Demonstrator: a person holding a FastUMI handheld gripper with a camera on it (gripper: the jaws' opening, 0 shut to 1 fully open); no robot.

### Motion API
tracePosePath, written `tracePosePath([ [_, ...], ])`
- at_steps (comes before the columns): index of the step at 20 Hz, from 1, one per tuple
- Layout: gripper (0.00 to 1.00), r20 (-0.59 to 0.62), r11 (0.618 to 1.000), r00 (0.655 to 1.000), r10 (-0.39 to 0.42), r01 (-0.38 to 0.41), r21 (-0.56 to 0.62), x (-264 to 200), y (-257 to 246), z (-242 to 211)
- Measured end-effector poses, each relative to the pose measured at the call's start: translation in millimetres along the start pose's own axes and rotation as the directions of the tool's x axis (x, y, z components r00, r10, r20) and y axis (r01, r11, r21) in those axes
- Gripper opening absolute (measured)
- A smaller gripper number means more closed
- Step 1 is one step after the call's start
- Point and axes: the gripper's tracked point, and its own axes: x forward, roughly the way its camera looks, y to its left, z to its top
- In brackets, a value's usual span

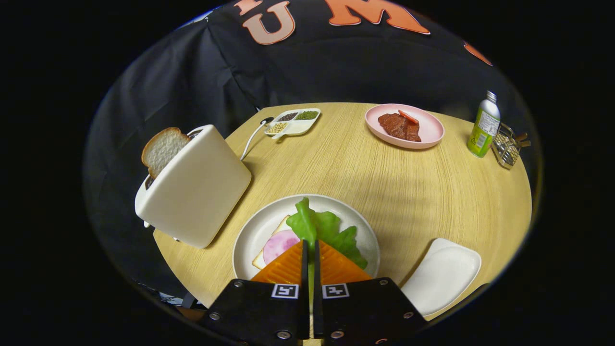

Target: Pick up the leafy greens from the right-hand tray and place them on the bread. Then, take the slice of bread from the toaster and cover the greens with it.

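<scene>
My gripper point(310, 246) is shut on the leafy greens point(323, 229), a thin green leaf pinched between both fingers. The leaf hangs over a white round plate point(250, 240) just ahead of the fingers. On that plate lies a slice of bread point(259, 260) with a pink round of ham point(277, 245) on top; the fingers hide most of it. To the left stands a white toaster point(197, 187) with a slice of bread point(162, 149) sticking up from its slot. The white right-hand tray point(442, 274) lies bare beside the fingers on the right.
The round wooden table point(384, 182) carries a pink plate with meat point(404, 126) at the back, a white divided dish of seeds and beans point(292, 122) behind the toaster, and a green bottle point(484, 126) next to a wire holder point(508, 144) at far right. The toaster's cord point(251, 139) runs back.
</scene>
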Motion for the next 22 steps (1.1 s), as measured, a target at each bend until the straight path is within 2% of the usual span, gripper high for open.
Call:
tracePosePath([
  [5,0.12,-0.015,0.999,1.000,0.010,-0.010,-0.034,6,15,-4],
  [8,0.27,-0.010,0.999,1.000,0.009,-0.009,-0.036,4,20,0],
  [11,0.37,0.021,0.998,0.999,-0.025,0.026,-0.059,-6,21,13],
  [18,0.76,0.108,0.998,0.994,-0.014,0.021,-0.061,-59,71,78],
  [22,0.84,0.123,0.998,0.992,0.016,-0.007,-0.067,-86,114,120],
])
